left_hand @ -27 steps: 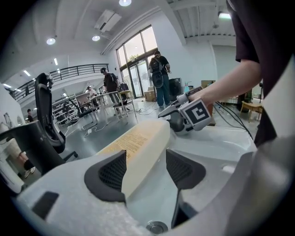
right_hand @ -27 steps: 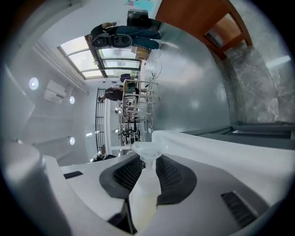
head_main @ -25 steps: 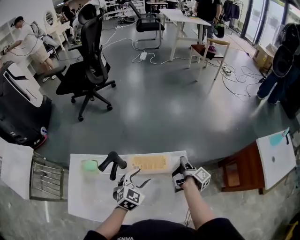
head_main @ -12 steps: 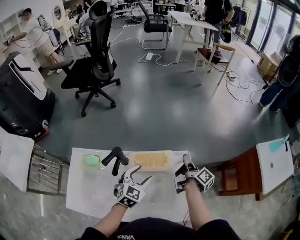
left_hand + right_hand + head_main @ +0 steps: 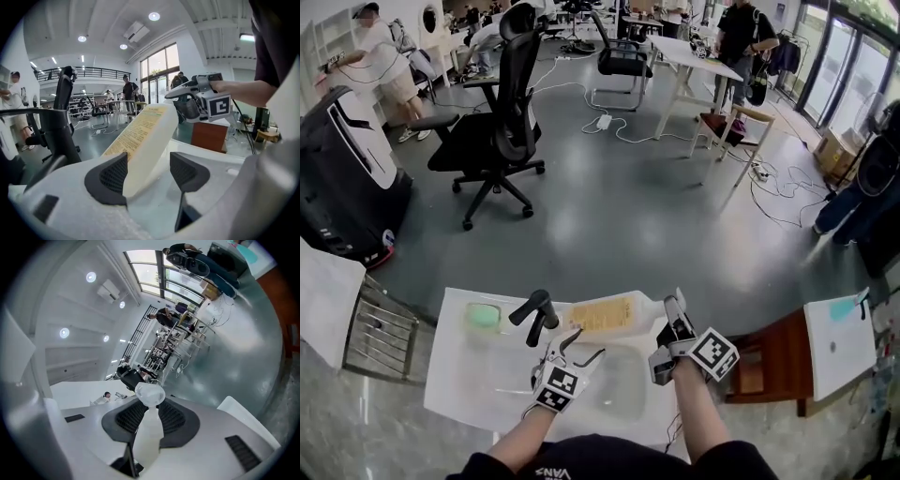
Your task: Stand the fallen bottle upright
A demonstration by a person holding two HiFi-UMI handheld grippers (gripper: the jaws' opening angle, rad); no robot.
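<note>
Clamped the right tongs (image 5: pixel 673 315) (image 5: pixel 149 416) shut on the neck of the bottle (image 5: pixel 605 315) (image 5: pixel 148 430), just under its pale cap (image 5: pixel 150 393). Held the left tongs (image 5: pixel 581 349) (image 5: pixel 147 171) with jaws apart around the bottle's (image 5: pixel 145 140) lower end, with one pad close to the printed side and the other clear of it. Gripped nothing there.

Found the bottle slanted, neither flat nor upright, with the neck end raised at the right and the base end low near the black faucet (image 5: pixel 536 315). Could not tell whether the base touched the surface. Placed it along the far edge of the white table (image 5: pixel 450 375), above the back rim of the sink (image 5: pixel 623 389).

Noted a green sponge (image 5: pixel 484 316) left of the faucet, apart from the bottle. Noted a metal rack (image 5: pixel 380 339) just off the table's left edge and a wooden stand (image 5: pixel 759 361) just off its right edge. Saw open grey floor (image 5: pixel 628 197) beyond the far edge, with an office chair (image 5: pixel 492 122) well back.
</note>
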